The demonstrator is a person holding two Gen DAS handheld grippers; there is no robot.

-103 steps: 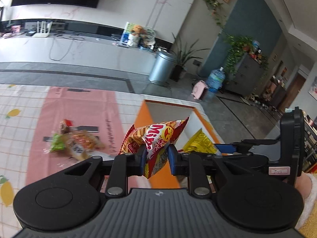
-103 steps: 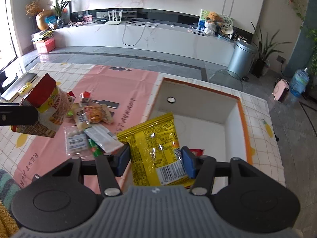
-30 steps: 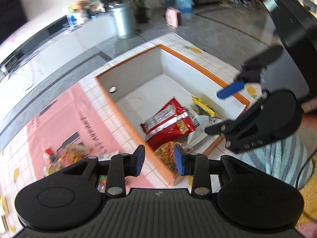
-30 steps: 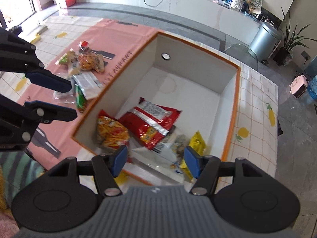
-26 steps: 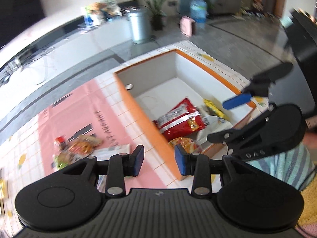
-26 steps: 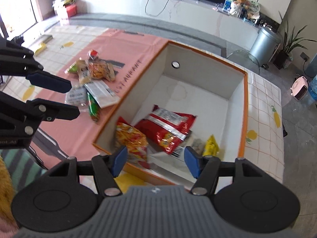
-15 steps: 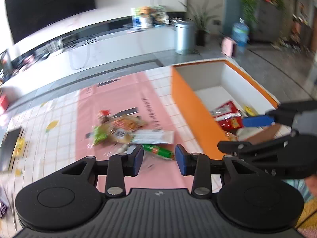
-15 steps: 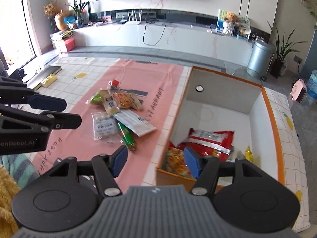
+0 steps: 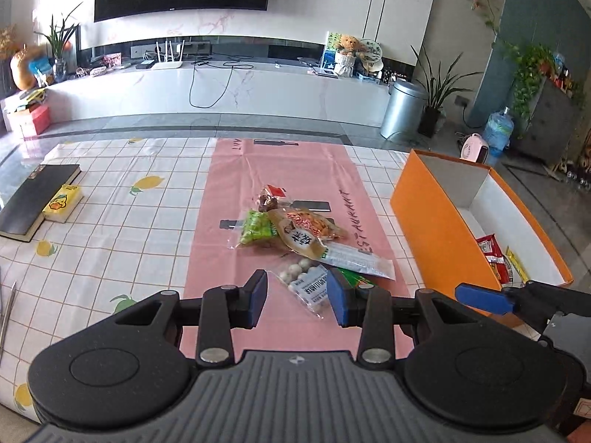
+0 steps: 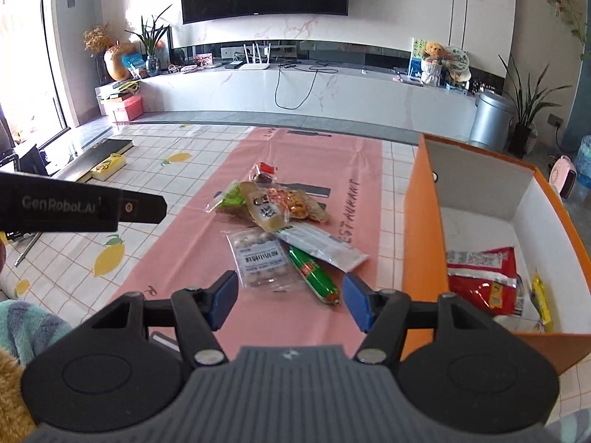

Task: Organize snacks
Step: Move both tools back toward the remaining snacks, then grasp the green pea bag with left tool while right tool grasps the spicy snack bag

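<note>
Both grippers point down at the snack pile on the pink mat [image 9: 229,229], neither holding anything. Left gripper [image 9: 297,297]: jaws parted and empty, framing the clear bag of white balls [image 9: 306,285] lying on the mat beyond them, pads not on it. Right gripper [image 10: 290,301]: jaws spread wider, empty, with that same bag [image 10: 260,258] and the green sausage stick [image 10: 314,275] seen between the tips, untouched.

The pile sits mid-mat: green packet [image 9: 256,227], orange snack packet [image 9: 308,227], small red-topped packet [image 9: 271,197], long white packet [image 9: 356,258], all overlapping or touching.

Orange box [image 10: 421,236] stands just right of the mat on the checked tablecloth [image 9: 110,229]. Right view looks into it: red bag [image 10: 480,277] on the floor, yellow packet [image 10: 541,297] against the right wall. Left view gives only a sliver of those contents, and the sausage stick is mostly hidden behind its right fingertip.

Left view alone shows the black book [image 9: 35,199] with the yellow pack [image 9: 62,203] clearly, far left, plus the right gripper's blue tip [image 9: 480,301] poking in at right. Right view shows the left gripper's body [image 10: 74,206] entering at left, and a striped sleeve [image 10: 29,328] in the lower left corner.
</note>
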